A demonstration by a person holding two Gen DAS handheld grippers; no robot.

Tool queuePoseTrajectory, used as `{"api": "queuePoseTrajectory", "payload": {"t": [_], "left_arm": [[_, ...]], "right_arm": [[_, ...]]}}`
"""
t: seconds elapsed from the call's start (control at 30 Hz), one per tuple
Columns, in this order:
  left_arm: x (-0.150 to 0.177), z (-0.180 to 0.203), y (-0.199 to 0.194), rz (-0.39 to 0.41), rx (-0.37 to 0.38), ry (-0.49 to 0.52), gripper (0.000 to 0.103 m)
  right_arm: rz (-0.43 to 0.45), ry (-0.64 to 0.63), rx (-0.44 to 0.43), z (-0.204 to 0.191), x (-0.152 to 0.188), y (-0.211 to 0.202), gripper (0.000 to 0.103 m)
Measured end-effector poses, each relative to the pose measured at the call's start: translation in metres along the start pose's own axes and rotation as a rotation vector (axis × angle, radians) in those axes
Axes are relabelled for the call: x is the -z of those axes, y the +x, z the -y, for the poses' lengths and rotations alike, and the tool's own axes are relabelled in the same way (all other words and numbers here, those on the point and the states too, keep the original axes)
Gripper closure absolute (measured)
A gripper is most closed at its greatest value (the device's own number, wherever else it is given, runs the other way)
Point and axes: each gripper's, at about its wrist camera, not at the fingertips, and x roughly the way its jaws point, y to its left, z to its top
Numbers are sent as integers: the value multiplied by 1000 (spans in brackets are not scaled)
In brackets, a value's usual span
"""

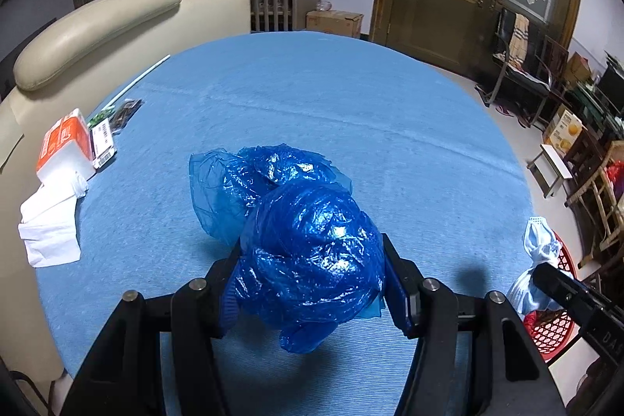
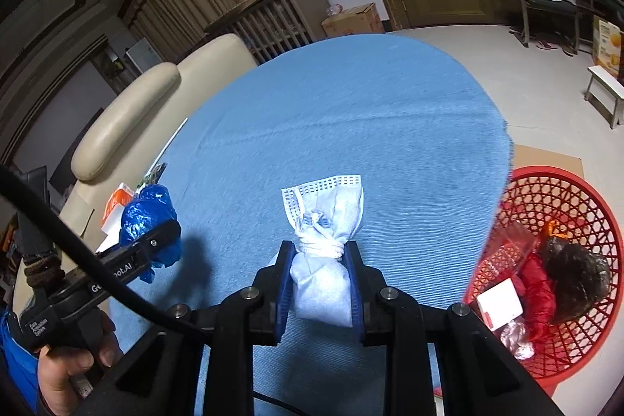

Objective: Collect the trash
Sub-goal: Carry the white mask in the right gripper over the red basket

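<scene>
blue tabletop [image 1: 312,112], round-edged and covered with a ribbed cloth, fills most of both views; a cream padded sofa back [image 1: 97,22] stands against its far left edge. red lattice basket [image 2: 546,260], on the floor just beyond the right edge of the tabletop, contains a dark fuzzy item, a red shiny item, a white card and a crumpled foil piece. left gripper [image 1: 312,271], seen from its own camera, grasps a crumpled blue plastic bag [image 1: 308,252] between its two fingers; the bag bulges above and below the pads and a looser lobe trails toward the far side, over the tabletop. in the right wrist view the same gripper and bag appear at the left, with a hand [image 2: 74,369] on the handle and a black cable crossing in front. right gripper [image 2: 318,283], clenched, grasps a pale blue face mask [image 2: 323,221] rolled into a bundle and tied with its own ear loops; the knot sits at the fingertips, the perforated edge stands up beyond them, and the bundle hangs over the near part of the tabletop, short of the basket. orange-and-white tissue pack [image 1: 64,147], at the left edge of the tabletop, has white tissues [image 1: 50,229] spilling from it toward the near side. small labelled packets [image 1: 113,123] lie just beside the pack. a thin white straw [image 1: 140,80] lies beyond them along the edge.
</scene>
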Motion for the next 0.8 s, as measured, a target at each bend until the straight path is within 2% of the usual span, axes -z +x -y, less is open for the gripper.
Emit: {"api": "queuePoseTrajectory", "payload": {"t": [0.57, 0.8], "left_arm": [[-2, 51, -4, 8, 75, 111, 40], [1, 56, -9, 7, 87, 129, 40]], "right_arm": [[81, 91, 35, 44, 1, -41, 76], [90, 110, 47, 53, 5, -47, 76]]}}
